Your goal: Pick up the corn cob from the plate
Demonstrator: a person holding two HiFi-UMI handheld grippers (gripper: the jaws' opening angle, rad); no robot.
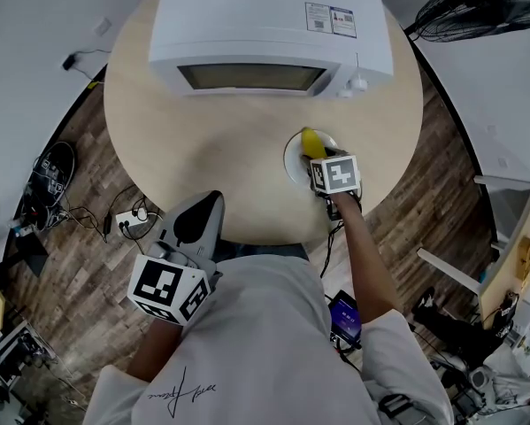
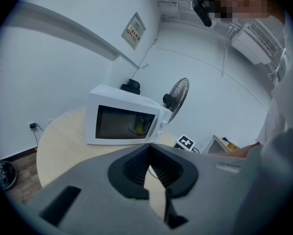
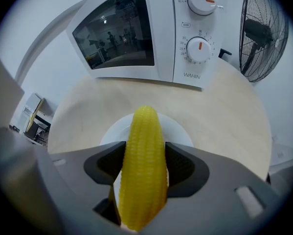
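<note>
A yellow corn cob (image 3: 144, 165) lies lengthwise between the jaws of my right gripper (image 3: 145, 164), which is shut on it, its tip pointing toward the microwave. Under it is a white plate (image 3: 178, 129); I cannot tell whether the cob still touches it. In the head view the cob (image 1: 311, 143) sticks out past the right gripper (image 1: 334, 173) over the plate (image 1: 293, 162) near the table's front right. My left gripper (image 2: 149, 166) is held low by the table's near edge, jaws shut with nothing between them; the head view shows the left gripper (image 1: 194, 228) off the table.
A white microwave (image 1: 269, 29) stands at the back of the round wooden table (image 1: 185, 140), its door shut, its two dials (image 3: 200, 48) facing me. A standing fan (image 3: 259, 31) is behind the table on the right. Cables and a power strip (image 1: 132, 222) lie on the floor at left.
</note>
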